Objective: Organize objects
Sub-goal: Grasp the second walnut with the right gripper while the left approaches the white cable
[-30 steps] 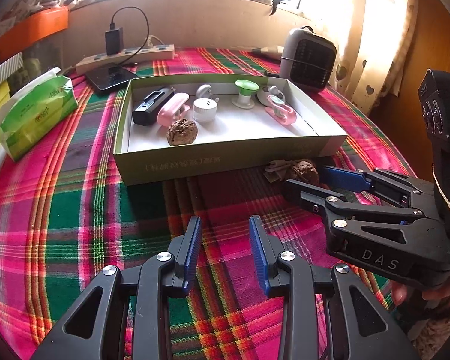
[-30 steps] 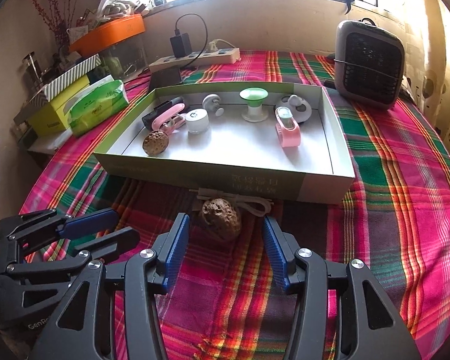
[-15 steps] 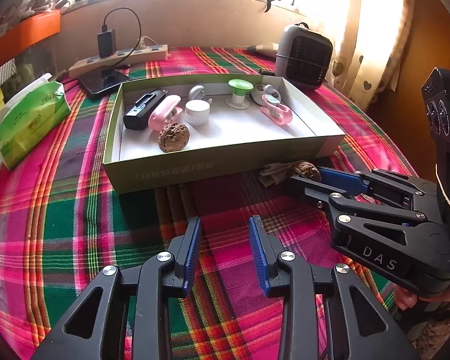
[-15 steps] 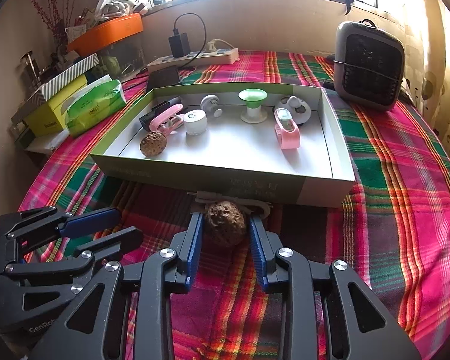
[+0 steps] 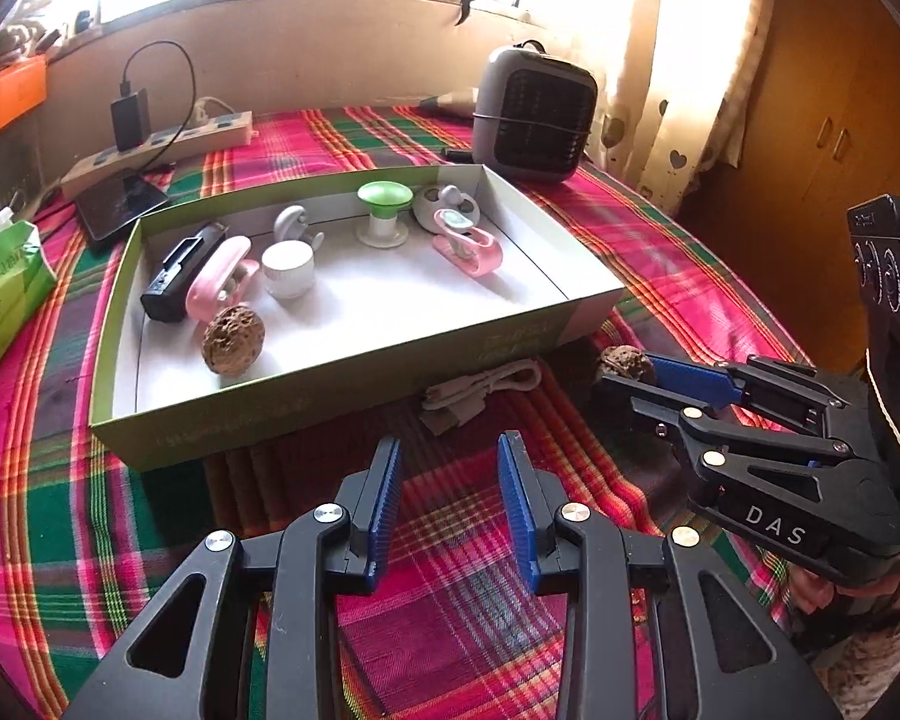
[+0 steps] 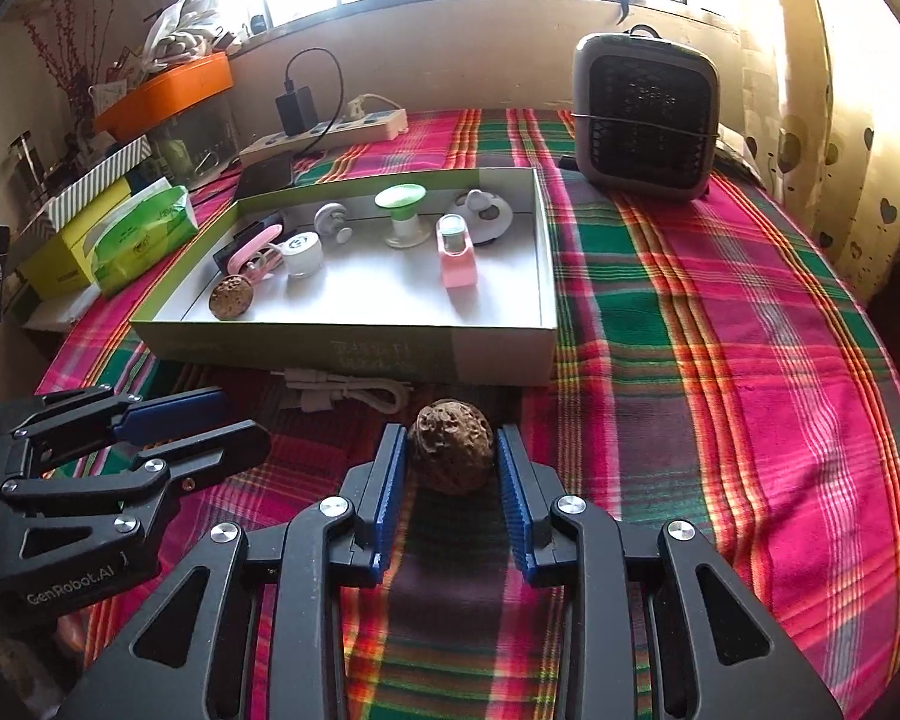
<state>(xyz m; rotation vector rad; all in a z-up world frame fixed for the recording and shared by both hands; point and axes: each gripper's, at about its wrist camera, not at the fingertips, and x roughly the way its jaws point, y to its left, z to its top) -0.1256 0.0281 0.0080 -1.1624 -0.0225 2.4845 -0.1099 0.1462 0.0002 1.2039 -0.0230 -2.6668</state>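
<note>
A brown walnut (image 6: 451, 449) sits between the blue pads of my right gripper (image 6: 450, 450), which is shut on it just in front of the green box (image 6: 354, 348). In the left wrist view the same walnut (image 5: 624, 360) shows at the tip of the right gripper (image 5: 636, 372). A second walnut (image 5: 234, 339) lies inside the box (image 5: 330, 396) with a black device (image 5: 177, 276), pink clips (image 5: 468, 243), a white pot (image 5: 288, 269) and a green-topped stand (image 5: 384, 210). My left gripper (image 5: 450, 480) is open and empty over the cloth.
A white cable (image 6: 342, 390) lies against the box front. A grey heater (image 6: 645, 114) stands at the back right, a power strip (image 6: 330, 132) at the back, a green tissue pack (image 6: 141, 231) at the left. The plaid tablecloth (image 6: 720, 330) covers the table.
My right gripper has drawn back slightly from the box with the walnut held between its pads, uncovering the cable. The left gripper stays open in about the same place.
</note>
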